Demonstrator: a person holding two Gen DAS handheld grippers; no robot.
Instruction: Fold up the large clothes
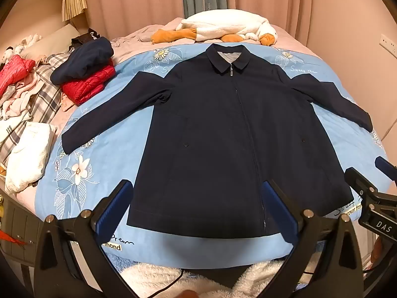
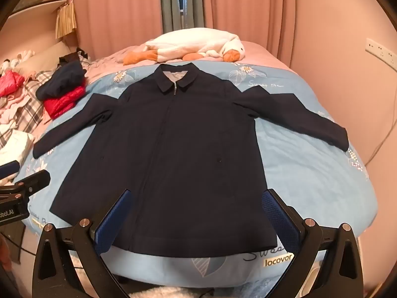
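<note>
Here the navy jacket (image 1: 223,129) lies flat on the bed (image 1: 104,173), zipped, sleeves spread; the left claw (image 1: 197,208) and right claw (image 2: 196,218) hover wide and empty above its hem.

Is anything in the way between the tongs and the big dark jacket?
No, nothing visible. Both the left tongs and the right tongs are open, above the near hem of the navy jacket, which lies flat on the blue quilt. The folded clothes pile sits off to one side.
</note>
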